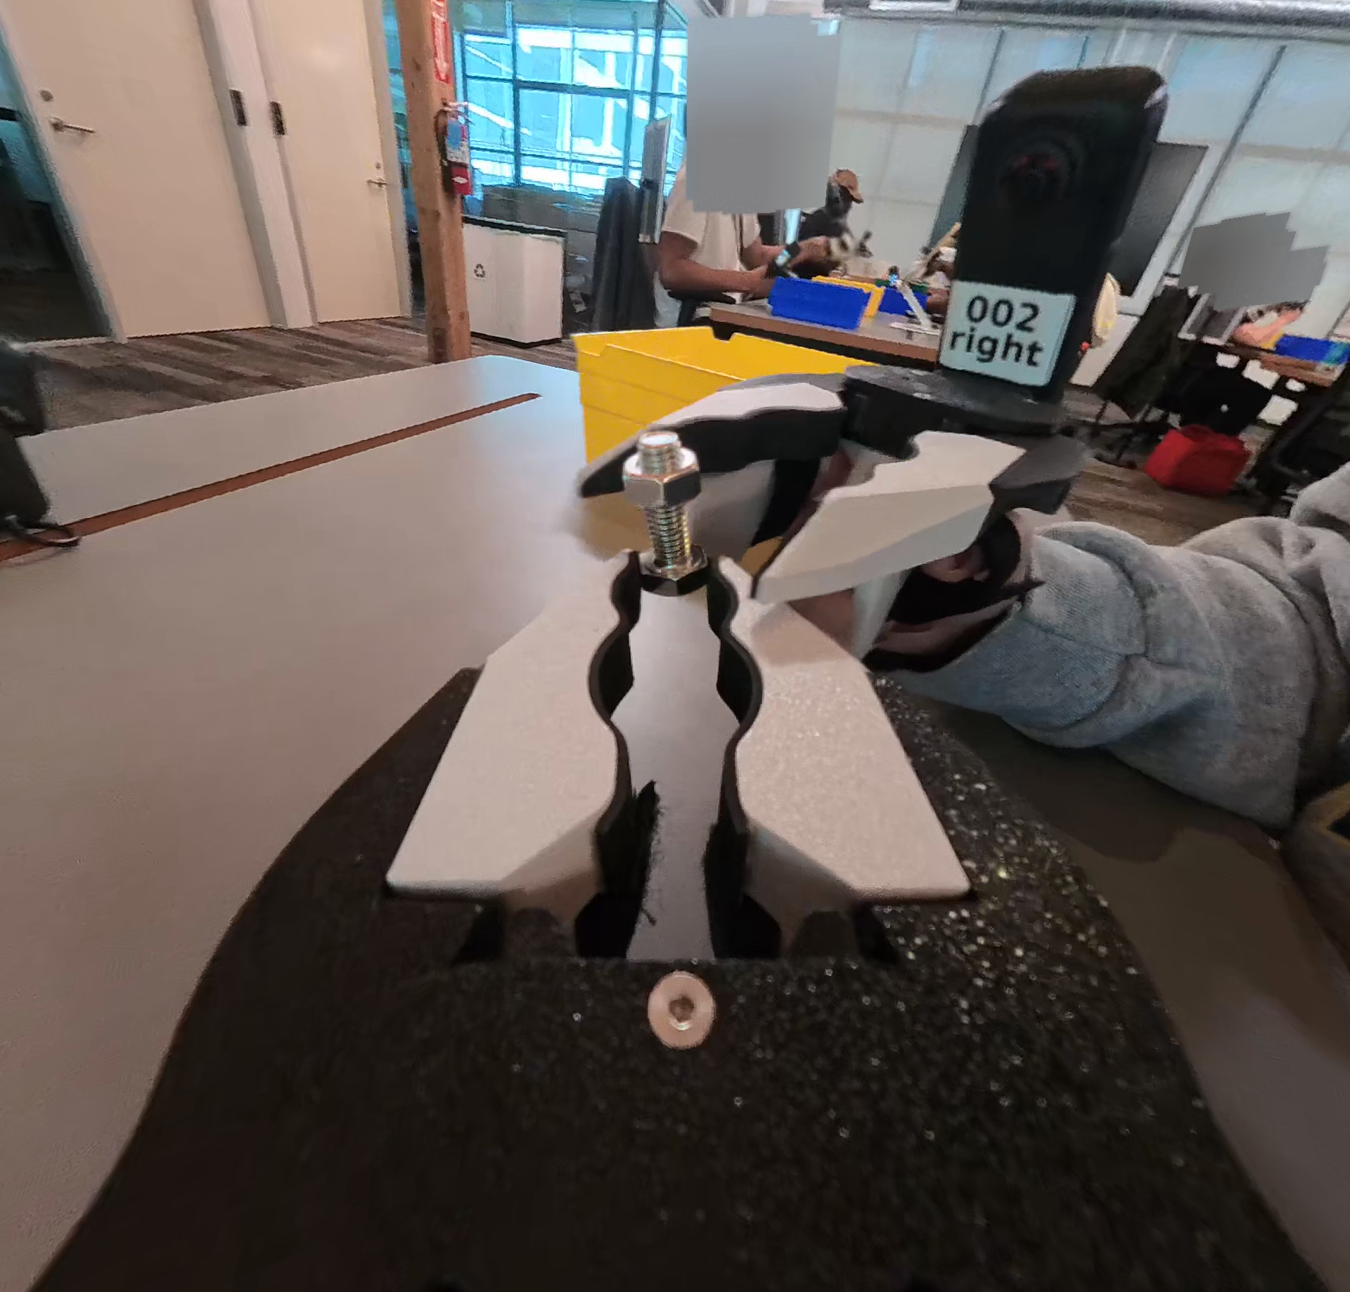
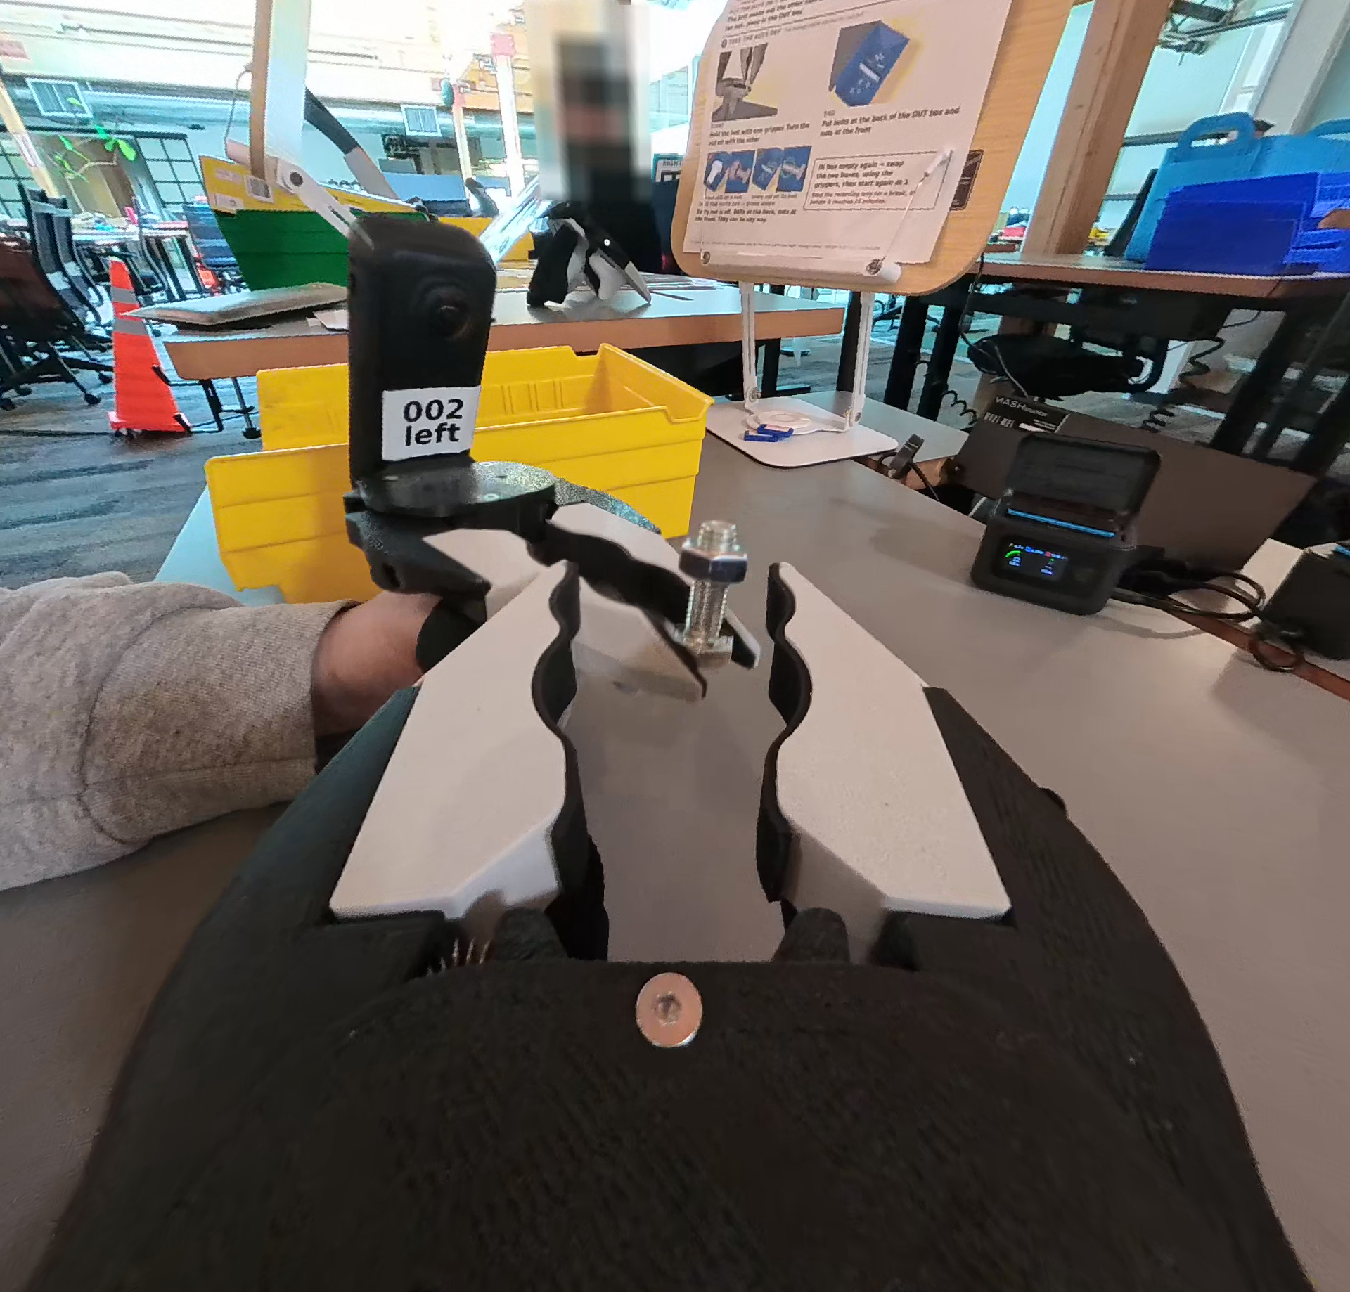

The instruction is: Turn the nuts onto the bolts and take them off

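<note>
A silver bolt stands upright, thread up, with a hex nut near its top. My left gripper is shut on the bolt's head just above the grey table. In the right wrist view the bolt and nut sit between the fingers of my right gripper, which is open and empty, with clear gaps either side of the nut. The left gripper shows there too, gripping the bolt head. The right gripper's fingers show spread in the left wrist view.
Stacked yellow bins stand just behind the grippers at the table's far edge. A paper sheet on a wooden stand is at the back right. A small black device with a screen and cables lie to the right. Grey sleeves rest on the table. The grippers are tip to tip, or close to it.
</note>
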A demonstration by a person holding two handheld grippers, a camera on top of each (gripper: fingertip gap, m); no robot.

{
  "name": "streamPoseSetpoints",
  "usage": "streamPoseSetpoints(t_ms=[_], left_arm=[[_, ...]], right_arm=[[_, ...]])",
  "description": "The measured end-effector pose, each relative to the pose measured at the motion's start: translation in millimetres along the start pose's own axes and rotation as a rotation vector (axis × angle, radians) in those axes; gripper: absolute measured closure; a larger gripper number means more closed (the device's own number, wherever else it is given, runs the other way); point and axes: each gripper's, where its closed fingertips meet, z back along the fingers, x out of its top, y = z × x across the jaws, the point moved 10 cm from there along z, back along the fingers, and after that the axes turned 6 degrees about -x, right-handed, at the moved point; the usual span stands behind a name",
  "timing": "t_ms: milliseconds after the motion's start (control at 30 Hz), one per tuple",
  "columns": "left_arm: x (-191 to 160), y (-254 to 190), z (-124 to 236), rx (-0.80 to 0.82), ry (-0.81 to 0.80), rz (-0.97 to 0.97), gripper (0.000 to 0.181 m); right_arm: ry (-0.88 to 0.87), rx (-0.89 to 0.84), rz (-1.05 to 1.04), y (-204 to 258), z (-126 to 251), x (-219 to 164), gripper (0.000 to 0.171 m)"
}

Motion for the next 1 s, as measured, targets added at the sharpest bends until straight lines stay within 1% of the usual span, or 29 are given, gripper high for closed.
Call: streamPoseSetpoints(t_ms=[67,200,300,367,433,467,567,633,700,767,867,900,933,1000], left_arm=[[-1,-4,-4,-0.033,0.018,-0.017,0.166],[-1,-5,-5,-0.023,0.03,-0.029,0.166],[-1,2,1,0.062,0.022,-0.015,0.166],[0,8,8,0.123,0.012,0.012,0.166],[-1,11,10,0.163,0.034,0.008,0.165],[-1,10,8,0.157,0.053,-0.007,0.165],[-4,1,-2,0.114,0.126,-0.089,0.166],[-5,-5,-8,0.068,0.145,-0.126,0.166],[-6,-8,-10,0.047,0.142,-0.132,0.166],[-5,-5,-8,0.068,0.137,-0.121,0.166],[-4,5,2,0.167,0.112,-0.077,0.165],[-3,8,6,0.198,0.097,-0.057,0.165],[-2,11,10,0.214,0.081,-0.039,0.165],[-1,11,12,0.205,0.066,-0.033,0.166]], right_arm=[[-0.002,-0.002,0.006,1,0,0,0.119],[0.01,0.024,0.007,3,-1,0,0.12],[0.008,0.024,0.005,3,-1,0,0.119],[0.002,0.023,-0.003,0,2,1,0.121],[-0.007,0.013,-0.02,-2,3,1,0.124],[-0.005,-0.002,-0.026,-3,2,1,0.125],[0.014,-0.019,-0.039,-4,0,-2,0.122],[0.025,-0.02,-0.034,-2,-2,-4,0.122],[0.036,-0.012,-0.028,-1,-3,-5,0.122],[0.037,-0.004,-0.027,0,-4,-6,0.122],[0.032,-0.016,-0.024,-2,-2,-5,0.123],[0.028,-0.016,-0.026,-3,-1,-5,0.126],[0.026,-0.012,-0.029,-4,-1,-5,0.13],[0.024,-0.033,-0.031,-5,-1,-5,0.13]])
